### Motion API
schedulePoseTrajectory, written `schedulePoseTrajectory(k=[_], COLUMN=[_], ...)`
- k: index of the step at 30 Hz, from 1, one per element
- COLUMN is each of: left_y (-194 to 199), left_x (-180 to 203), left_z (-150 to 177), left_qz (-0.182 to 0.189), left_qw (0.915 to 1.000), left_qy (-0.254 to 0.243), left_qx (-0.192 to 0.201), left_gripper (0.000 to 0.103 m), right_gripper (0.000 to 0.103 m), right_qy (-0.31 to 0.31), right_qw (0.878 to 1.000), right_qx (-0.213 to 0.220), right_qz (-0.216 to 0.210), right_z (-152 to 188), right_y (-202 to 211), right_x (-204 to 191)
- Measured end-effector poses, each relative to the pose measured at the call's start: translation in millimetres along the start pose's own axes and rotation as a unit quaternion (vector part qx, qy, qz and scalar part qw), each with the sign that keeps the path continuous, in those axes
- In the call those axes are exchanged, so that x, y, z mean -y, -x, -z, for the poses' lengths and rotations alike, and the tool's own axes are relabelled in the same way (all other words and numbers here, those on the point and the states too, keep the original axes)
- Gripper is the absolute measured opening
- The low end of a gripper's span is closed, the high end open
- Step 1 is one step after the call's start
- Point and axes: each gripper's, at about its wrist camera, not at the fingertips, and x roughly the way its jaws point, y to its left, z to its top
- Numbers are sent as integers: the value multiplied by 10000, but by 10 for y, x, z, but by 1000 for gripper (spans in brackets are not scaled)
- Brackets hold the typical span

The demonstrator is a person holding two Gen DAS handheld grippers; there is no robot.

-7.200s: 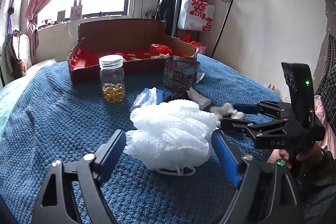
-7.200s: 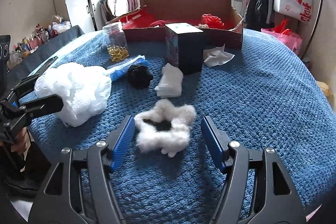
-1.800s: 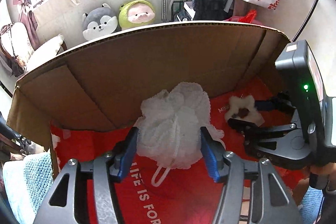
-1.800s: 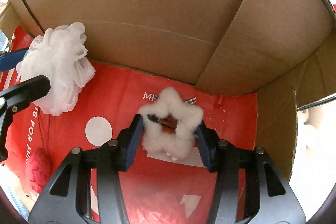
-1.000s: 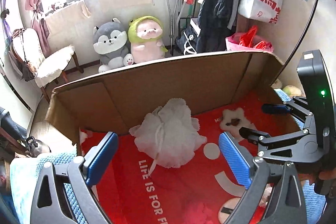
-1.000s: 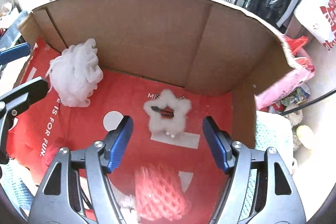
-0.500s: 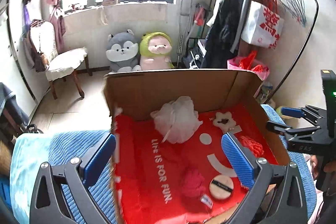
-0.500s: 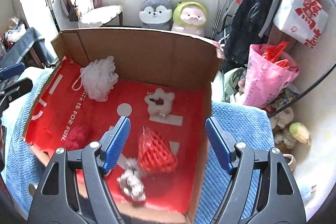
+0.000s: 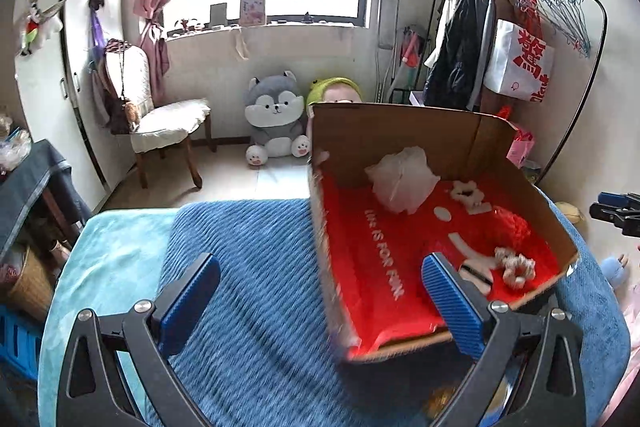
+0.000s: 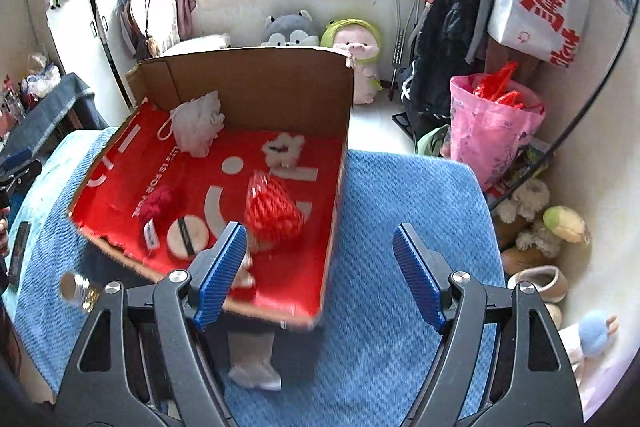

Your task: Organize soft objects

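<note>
The white mesh pouf (image 9: 402, 179) (image 10: 198, 125) and the fluffy white star scrunchie (image 9: 466, 193) (image 10: 284, 149) lie on the red lining of the cardboard box (image 9: 400, 131) (image 10: 260, 87), near its back wall. My left gripper (image 9: 320, 303) is open and empty, low over the blue blanket and the box's front left corner. Just as empty and open, my right gripper (image 10: 320, 269) hangs over the box's front right corner. Its tips (image 9: 616, 211) show at the right edge of the left wrist view.
A red mesh ball (image 10: 274, 211), dark red scrunchie (image 10: 158, 205), powder puff (image 10: 188, 233) and beige scrunchie (image 9: 516, 267) also lie in the box. A white cloth (image 10: 256, 367) and a jar lid (image 10: 74, 287) lie on the blue blanket (image 9: 248, 267) in front.
Both grippers have drawn back from the box and risen a little, so the box looks smaller and the blanket shows under the fingers. The pouf and star scrunchie stay where they lay.
</note>
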Motion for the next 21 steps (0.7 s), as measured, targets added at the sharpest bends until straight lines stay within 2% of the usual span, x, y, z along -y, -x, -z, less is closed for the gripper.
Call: schedulePoseTrajectory(k=[5, 8, 12, 21], left_y=[285, 464, 696, 989], left_x=[-53, -38, 29, 360], left_z=[348, 561, 858, 1438], left_qz=[16, 17, -28, 300], left_qw=[9999, 9996, 9989, 9975], left_qy=[19, 49, 46, 149], left_qx=[161, 272, 459, 623], left_gripper=[103, 103, 103, 103], right_gripper=[76, 81, 82, 82], right_qy=[-39, -122, -36, -103], right_qw=[9998, 9995, 9990, 9968], right_qx=[177, 260, 440, 786], right_qz=[-18, -152, -62, -85], right_z=[338, 583, 926, 1706], right_y=[267, 403, 567, 764], right_x=[60, 81, 28, -255])
